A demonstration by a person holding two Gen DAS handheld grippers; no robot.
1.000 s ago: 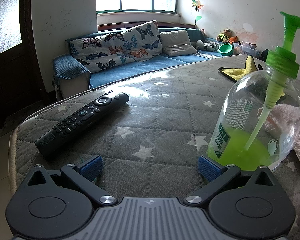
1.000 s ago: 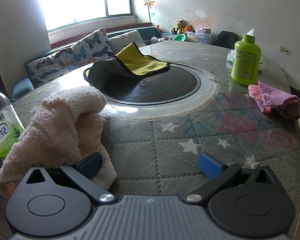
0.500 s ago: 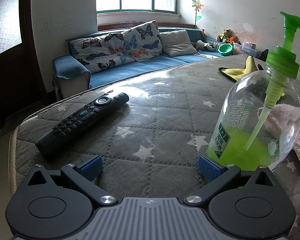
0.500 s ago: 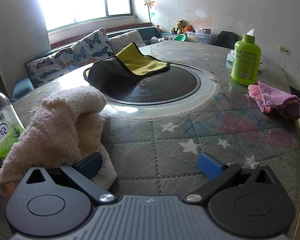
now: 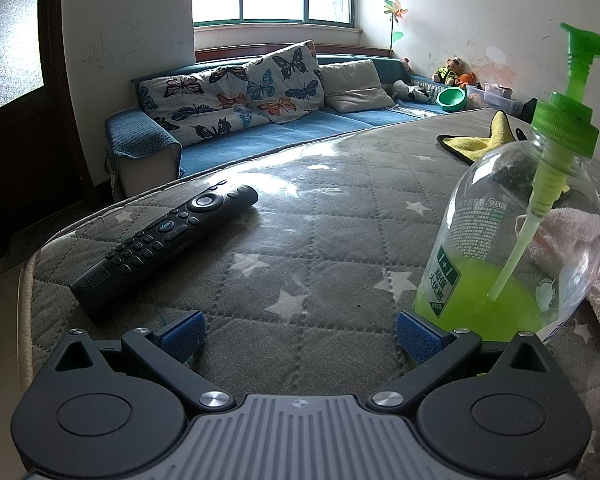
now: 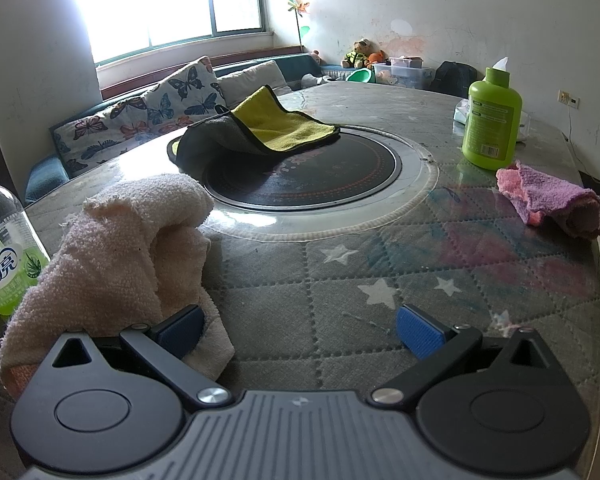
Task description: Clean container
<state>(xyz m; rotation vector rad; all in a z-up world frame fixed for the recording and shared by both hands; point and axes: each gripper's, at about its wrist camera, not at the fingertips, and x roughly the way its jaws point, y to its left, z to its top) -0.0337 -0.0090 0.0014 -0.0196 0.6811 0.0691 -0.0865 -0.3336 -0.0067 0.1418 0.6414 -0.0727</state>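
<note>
A clear pump bottle with green liquid and a green pump stands on the quilted table, just beyond the right finger of my left gripper. That gripper is open with nothing between its fingers. The same pump bottle shows at the left edge of the right wrist view. My right gripper is open too, and its left finger rests against a cream towel heaped on the table. A green opaque bottle stands far right.
A black remote lies left of the left gripper, near the table's edge. A yellow and grey cloth drapes over the round black hob at the table's middle. A pink cloth lies at the right edge. A blue sofa runs behind.
</note>
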